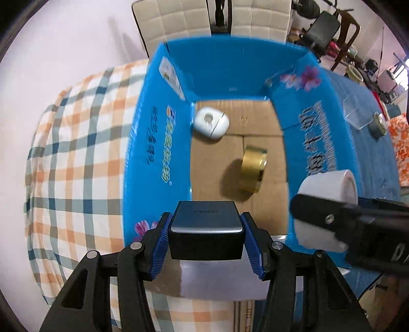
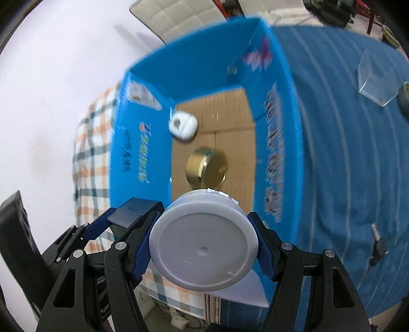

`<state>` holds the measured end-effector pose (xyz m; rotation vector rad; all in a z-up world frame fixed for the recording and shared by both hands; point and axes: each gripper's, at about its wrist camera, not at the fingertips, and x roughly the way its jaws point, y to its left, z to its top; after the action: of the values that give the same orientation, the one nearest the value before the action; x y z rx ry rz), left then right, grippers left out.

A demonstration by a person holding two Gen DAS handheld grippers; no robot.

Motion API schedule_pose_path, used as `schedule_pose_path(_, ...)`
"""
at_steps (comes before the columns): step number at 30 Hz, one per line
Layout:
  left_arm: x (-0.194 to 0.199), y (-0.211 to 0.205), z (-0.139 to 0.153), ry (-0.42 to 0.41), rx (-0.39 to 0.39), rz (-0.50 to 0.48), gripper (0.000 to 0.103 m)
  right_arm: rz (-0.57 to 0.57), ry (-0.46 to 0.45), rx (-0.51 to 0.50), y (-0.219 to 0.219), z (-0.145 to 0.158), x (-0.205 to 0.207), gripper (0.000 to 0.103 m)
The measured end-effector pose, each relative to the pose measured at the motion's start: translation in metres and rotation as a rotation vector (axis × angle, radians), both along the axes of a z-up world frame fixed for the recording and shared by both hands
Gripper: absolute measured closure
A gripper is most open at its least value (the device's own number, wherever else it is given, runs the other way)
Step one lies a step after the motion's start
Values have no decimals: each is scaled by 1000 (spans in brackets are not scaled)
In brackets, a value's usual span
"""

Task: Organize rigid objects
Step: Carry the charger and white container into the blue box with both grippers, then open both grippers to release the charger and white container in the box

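**Both tools loaded, held over the blue box**

Your left tool point(image 1: 205, 238) is clamped on a dark rectangular case point(image 1: 206, 228); blue ribbed pads point(image 1: 160, 245) press both its sides, jaws narrowed to the case's width. It sits at the near edge of the blue box point(image 1: 158, 143), above the opening. From the right wrist view the same case point(image 2: 134, 210) shows just left of your other tool, near it but I can't tell if they touch.

Your right tool point(image 2: 204, 245) grips a white round jar point(image 2: 203, 242), flat bottom facing the camera, pads on both sides, jaws set fairly wide to span it. In the left wrist view the jar point(image 1: 329, 178) is by the box's right wall, tilted on its side.

Inside the box, on the cardboard floor point(image 1: 255, 120): a white rounded case point(image 1: 211, 122) in the far left corner, against the left wall; a gold tape roll point(image 1: 253, 166) standing on edge near the middle, apart from the white case.

Surface: checked cloth point(image 1: 76, 153) left of the box, blue striped cloth point(image 2: 345, 153) right of it on the tabletop. On the blue cloth: a clear acrylic block point(image 2: 375, 84), a grey tape roll point(image 1: 379, 125) just beside it, and a small dark key-like item point(image 2: 378, 246) nearer you. Padded cream chairs point(image 1: 179, 23) stand behind the box; clutter at far right, blurry.
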<state>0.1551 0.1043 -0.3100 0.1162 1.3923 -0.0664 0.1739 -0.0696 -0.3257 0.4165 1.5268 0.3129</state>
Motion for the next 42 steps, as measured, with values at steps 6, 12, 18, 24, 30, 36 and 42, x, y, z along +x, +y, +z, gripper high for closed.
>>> schedule_pose_path(6,2,1,-28,53,9,-15,52,28,48,-66,21,-39,-7,32)
schedule_pose_path(12,3,-3,-47,96,-7,-24,52,90,49,-113,37,-50,-4,32)
schedule_pose_path(18,9,-4,-57,146,-16,-16,51,104,62,-171,51,-61,4,32)
schedule_pose_path(24,22,-1,-69,212,-34,14,48,97,103,-180,61,-76,17,32)
schedule_pose_path(30,25,1,-67,257,-34,23,37,105,127,-185,67,-82,25,32)
schedule_pose_path(36,23,2,-53,271,-55,44,12,116,110,-188,62,-72,28,24)
schedule_pose_path(42,20,6,-37,238,-59,64,1,119,71,-193,49,-49,31,17)
